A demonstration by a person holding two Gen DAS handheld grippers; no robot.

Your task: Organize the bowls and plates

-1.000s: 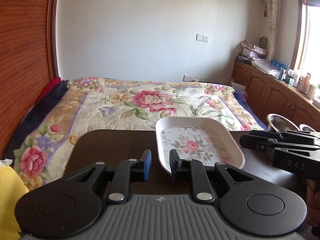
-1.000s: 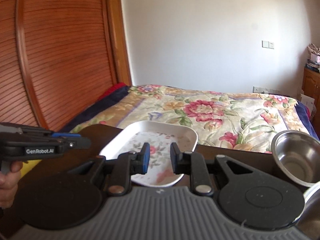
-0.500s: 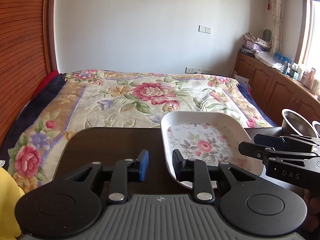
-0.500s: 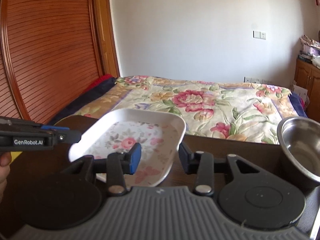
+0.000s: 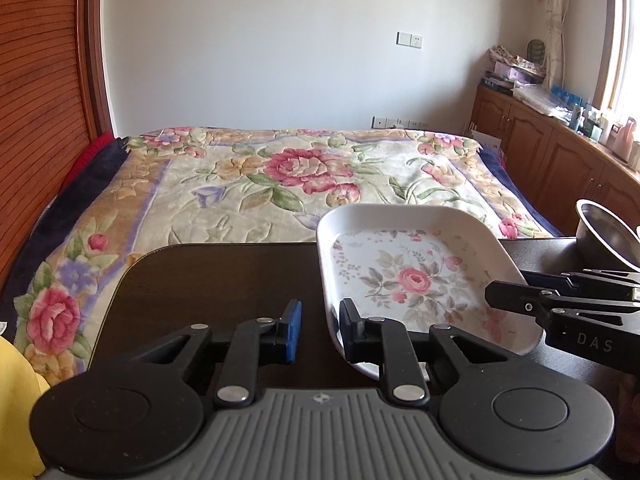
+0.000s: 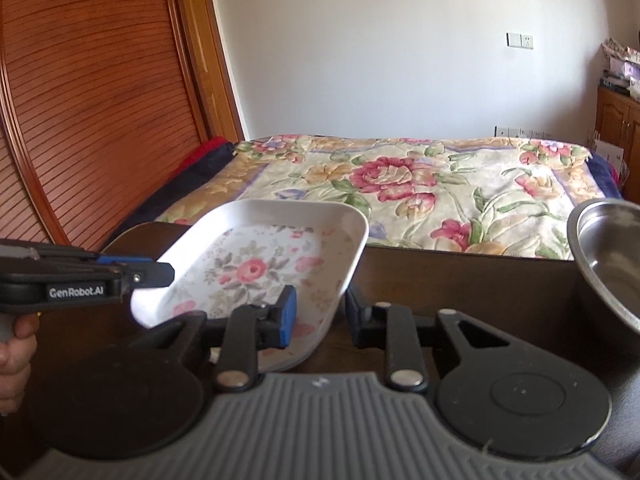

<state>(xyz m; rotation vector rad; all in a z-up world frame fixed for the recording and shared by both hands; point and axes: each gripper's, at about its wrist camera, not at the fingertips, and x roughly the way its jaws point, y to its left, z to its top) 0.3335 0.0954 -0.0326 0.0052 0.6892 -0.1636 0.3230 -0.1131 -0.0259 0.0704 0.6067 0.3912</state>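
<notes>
On the dark worktop (image 5: 224, 280), the floral plate (image 5: 416, 276) sits left of the steel bowl (image 6: 608, 248). Both grippers, left (image 5: 318, 330) and right (image 6: 320, 314), straddle opposite rims, fingers released; they should close evenly, then lift level.

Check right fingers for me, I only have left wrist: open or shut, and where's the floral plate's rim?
Observer: Open. The right gripper straddles the floral plate's right rim: blue-padded finger over the plate, the other outside.
Operator: Clamped?
Observer: No, the gap between the fingers is wider than the rim.
Operator: My left, from the side?
Observer: The left gripper tip is at the plate's left rim; a hand holds it at the frame edge.
</notes>
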